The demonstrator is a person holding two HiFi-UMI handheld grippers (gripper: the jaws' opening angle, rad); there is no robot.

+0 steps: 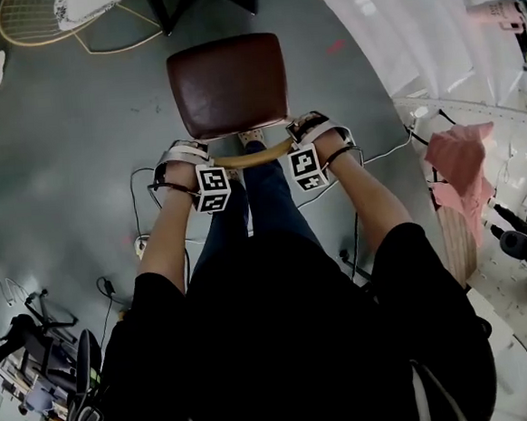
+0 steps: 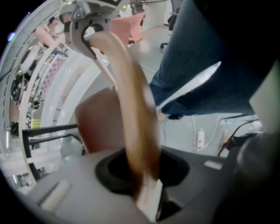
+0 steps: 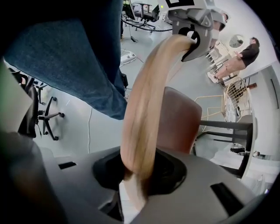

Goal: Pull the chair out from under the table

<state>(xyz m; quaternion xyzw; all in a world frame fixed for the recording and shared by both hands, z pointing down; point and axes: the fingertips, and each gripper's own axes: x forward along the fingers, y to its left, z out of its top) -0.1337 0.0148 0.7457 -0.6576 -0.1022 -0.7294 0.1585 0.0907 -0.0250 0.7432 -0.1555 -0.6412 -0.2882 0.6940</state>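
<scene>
Chair's wooden back rail is clamped in left gripper and right gripper; seat just beyond both. Risk: uneven pull twists rail out of jaws; floor cables beside left gripper could snag chair legs.

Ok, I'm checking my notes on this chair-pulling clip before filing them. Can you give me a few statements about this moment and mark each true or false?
1. The left claw and the right claw both grip the curved wooden back rail. True.
2. The seat is green. False: it is brown.
3. The left claw holds the pink cloth. False: the cloth lies off to the right, away from both claws.
4. The person wears blue jeans. True.
</scene>
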